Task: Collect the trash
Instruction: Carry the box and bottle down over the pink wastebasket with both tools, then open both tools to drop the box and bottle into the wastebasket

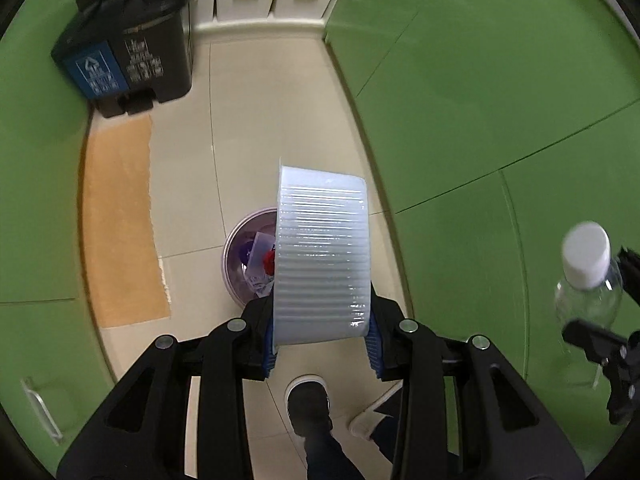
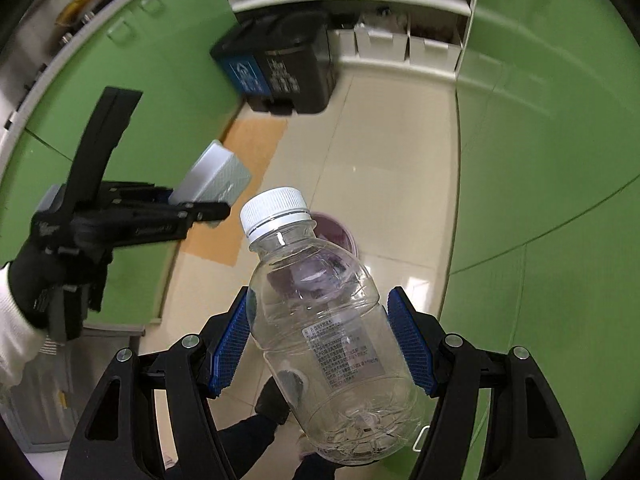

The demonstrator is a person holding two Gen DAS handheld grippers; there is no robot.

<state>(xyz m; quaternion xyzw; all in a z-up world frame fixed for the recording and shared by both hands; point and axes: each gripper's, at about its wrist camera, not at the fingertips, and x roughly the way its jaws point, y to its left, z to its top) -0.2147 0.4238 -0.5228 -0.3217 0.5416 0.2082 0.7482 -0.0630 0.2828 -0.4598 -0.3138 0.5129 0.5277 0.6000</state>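
My left gripper [image 1: 322, 346] is shut on a white ribbed plastic container [image 1: 322, 256] and holds it in the air above a small purple trash bin [image 1: 240, 256] that has wrappers inside. My right gripper [image 2: 320, 340] is shut on a clear empty plastic bottle [image 2: 320, 320] with a white cap, held above the floor. The bottle also shows at the right edge of the left wrist view [image 1: 588, 276]. The left gripper with its container [image 2: 212, 178] shows at the left of the right wrist view. The purple bin [image 2: 338, 232] lies on the floor beyond the bottle.
A black two-part pedal bin with a blue recycling label [image 1: 128, 48] stands at the far end of the tiled floor [image 1: 248, 120]. Green cabinets [image 1: 500, 80] line both sides. An orange mat [image 1: 116, 220] lies at left. The person's shoes [image 1: 308, 404] are below.
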